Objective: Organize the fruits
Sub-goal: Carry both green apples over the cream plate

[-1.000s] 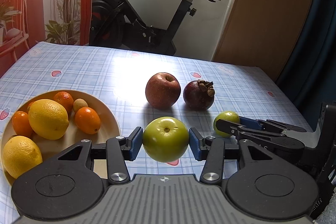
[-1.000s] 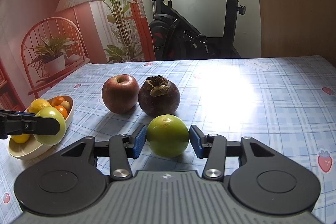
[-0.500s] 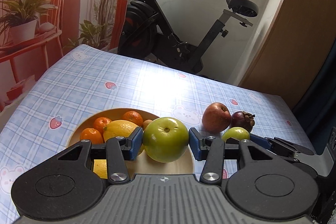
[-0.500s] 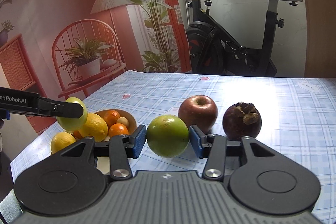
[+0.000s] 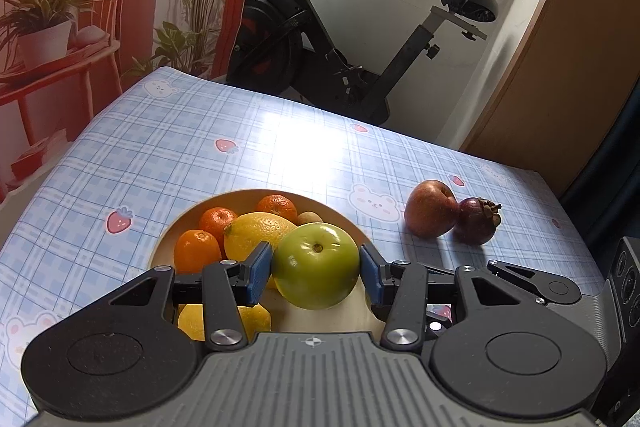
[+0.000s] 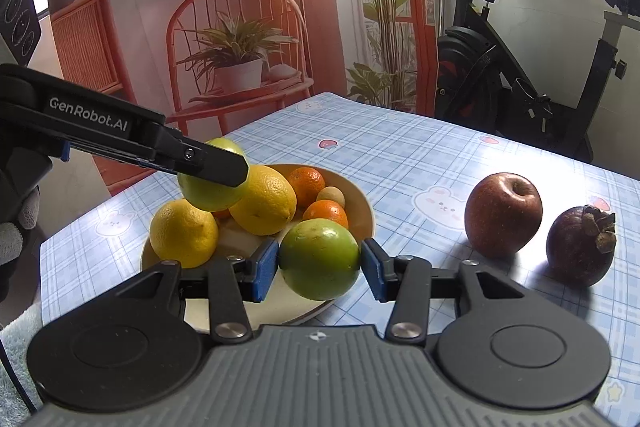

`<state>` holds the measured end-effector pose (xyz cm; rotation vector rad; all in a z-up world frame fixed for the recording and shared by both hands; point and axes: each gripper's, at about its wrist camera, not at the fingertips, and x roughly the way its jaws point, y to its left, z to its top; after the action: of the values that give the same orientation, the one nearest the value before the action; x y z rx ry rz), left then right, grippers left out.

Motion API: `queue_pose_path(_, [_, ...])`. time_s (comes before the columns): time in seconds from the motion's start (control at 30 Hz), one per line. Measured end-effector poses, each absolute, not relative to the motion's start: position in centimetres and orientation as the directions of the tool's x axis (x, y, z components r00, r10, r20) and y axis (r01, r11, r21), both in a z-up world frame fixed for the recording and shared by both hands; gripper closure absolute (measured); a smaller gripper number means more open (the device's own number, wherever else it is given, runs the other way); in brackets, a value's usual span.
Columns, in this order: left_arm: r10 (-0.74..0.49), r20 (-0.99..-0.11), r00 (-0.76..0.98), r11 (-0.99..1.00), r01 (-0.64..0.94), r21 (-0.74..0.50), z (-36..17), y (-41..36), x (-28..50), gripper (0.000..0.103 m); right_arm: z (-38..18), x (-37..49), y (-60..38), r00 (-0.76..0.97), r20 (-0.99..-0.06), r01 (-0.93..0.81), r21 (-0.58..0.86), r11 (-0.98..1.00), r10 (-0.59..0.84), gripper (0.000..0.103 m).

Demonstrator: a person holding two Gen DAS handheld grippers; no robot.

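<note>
My left gripper (image 5: 316, 273) is shut on a green apple (image 5: 316, 269) and holds it above the cream fruit bowl (image 5: 240, 197). In the right wrist view that apple (image 6: 204, 193) hangs over the bowl's lemons (image 6: 266, 201). My right gripper (image 6: 319, 269) is shut on a second green apple (image 6: 319, 259), held over the bowl's near right rim (image 6: 366, 215). The bowl holds lemons, small oranges (image 5: 198, 251) and a small tan fruit (image 6: 331, 195). A red apple (image 6: 503, 213) and a dark mangosteen (image 6: 580, 247) sit on the table to the right.
The table has a blue checked cloth (image 5: 168, 147). An exercise bike (image 5: 320, 39) stands behind its far edge. A red chair with a potted plant (image 6: 236, 67) stands to the left. The right gripper's body (image 5: 532, 283) shows low right in the left wrist view.
Both grippers have carried their green apples to the left, from the table by the red apple and mangosteen to above the bowl. Both stay shut.
</note>
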<state>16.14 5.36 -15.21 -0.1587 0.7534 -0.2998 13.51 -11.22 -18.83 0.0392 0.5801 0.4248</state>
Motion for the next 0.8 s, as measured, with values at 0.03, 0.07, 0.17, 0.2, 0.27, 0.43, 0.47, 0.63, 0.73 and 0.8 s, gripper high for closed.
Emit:
queue_pose_path(0.03, [-0.327, -0.649, 0.687, 0.944, 0.213, -0.251, -15.3, 5.3, 16.1, 0.053, -18.8, 13.5, -11.2, 0.750, -0.524, -0.386, 0.147, 0.911, 0.403, 0.055])
queue_pose_path(0.07, [-0.330, -0.650, 0.685, 0.943, 0.215, -0.252, -15.3, 5.3, 16.0, 0.053, -18.8, 13.6, -11.2, 0.750, -0.525, -0.390, 0.140, 0.910, 0.403, 0.055])
queue_pose_path(0.17, [-0.346, -0.653, 0.673, 0.938, 0.242, -0.248, -15.3, 5.3, 15.3, 0.053, -18.8, 13.8, -11.3, 0.748, -0.528, -0.410, 0.111, 0.905, 0.403, 0.055])
queue_pose_path(0.2, [-0.351, -0.655, 0.670, 0.936, 0.255, -0.241, -15.3, 5.3, 15.0, 0.053, -18.8, 13.8, -11.3, 0.748, -0.529, -0.412, 0.103, 0.905, 0.401, 0.055])
queue_pose_path(0.27, [-0.352, -0.661, 0.662, 0.936, 0.267, -0.231, -15.4, 5.3, 14.5, 0.053, -18.8, 13.9, -11.5, 0.748, -0.531, -0.412, 0.098, 0.906, 0.398, 0.055])
queue_pose_path(0.43, [-0.345, -0.684, 0.642, 0.938, 0.268, -0.222, -16.2, 5.3, 14.0, 0.053, -18.7, 13.6, -11.9, 0.750, -0.525, -0.411, 0.106, 0.906, 0.402, 0.055])
queue_pose_path(0.47, [-0.343, -0.688, 0.640, 0.939, 0.266, -0.220, -16.4, 5.3, 14.1, 0.053, -18.7, 13.3, -12.0, 0.750, -0.525, -0.411, 0.105, 0.905, 0.402, 0.055])
queue_pose_path(0.63, [-0.348, -0.690, 0.635, 0.938, 0.241, -0.251, -16.5, 5.5, 15.5, 0.053, -18.8, 12.9, -12.4, 0.754, -0.522, -0.404, 0.110, 0.908, 0.398, 0.055])
queue_pose_path(0.73, [-0.356, -0.697, 0.622, 0.935, 0.245, -0.258, -16.4, 5.0, 16.7, 0.053, -18.7, 12.8, -12.4, 0.756, -0.520, -0.398, 0.115, 0.910, 0.397, 0.055])
queue_pose_path(0.8, [-0.359, -0.703, 0.614, 0.933, 0.263, -0.246, -16.1, 4.7, 17.5, 0.053, -18.5, 12.6, -12.3, 0.758, -0.516, -0.398, 0.119, 0.910, 0.399, 0.055])
